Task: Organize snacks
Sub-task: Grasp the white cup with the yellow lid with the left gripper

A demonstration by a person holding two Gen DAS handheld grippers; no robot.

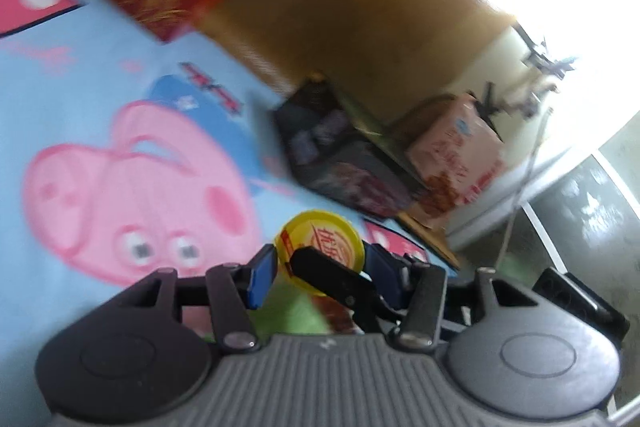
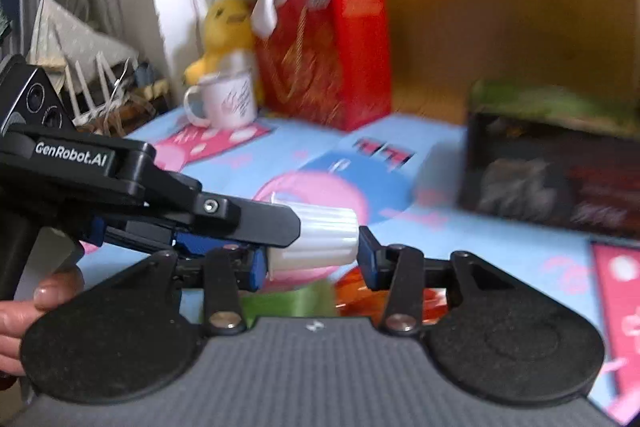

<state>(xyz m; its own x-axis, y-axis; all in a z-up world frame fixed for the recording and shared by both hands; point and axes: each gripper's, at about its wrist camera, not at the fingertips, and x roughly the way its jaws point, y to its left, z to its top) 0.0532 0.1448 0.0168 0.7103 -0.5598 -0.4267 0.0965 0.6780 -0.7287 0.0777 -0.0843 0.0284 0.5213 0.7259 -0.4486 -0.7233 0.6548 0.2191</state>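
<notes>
The one line that reads clearly is "GenRobot.AI", white on the black body of the left gripper (image 2: pixel 276 239), which comes in from the left of the right wrist view with a hand (image 2: pixel 24 311) at its grip. The snack jar (image 1: pixel 320 247) has a yellow lid with red printing (too blurred to read), and green and orange-red label colours show below it. It hangs over the near part of the pale blue cartoon-pig cloth (image 1: pixel 80 87), caught between both tools.

The left gripper (image 1: pixel 322 255) is clamped on it, its blue pads at either side of the lid. A black finger (image 1: pixel 328 273) of the right gripper crosses the lid's face. In the right wrist view the jar (image 2: pixel 320 239) shows a white ribbed cap wall, ribs running across the picture, so its axis lies roughly crosswise there. The right gripper (image 2: pixel 312 253) grasps it, a pad meeting each end.

Further back stand a white mug (image 2: pixel 228 99) with dark scribble, contents hidden, a yellow plush duck (image 2: pixel 224 27), a red gift bag (image 2: pixel 320 67) and a dark box (image 2: pixel 552 163) with a green top. A pink carton (image 1: pixel 460 155) carries red print, unreadable.
</notes>
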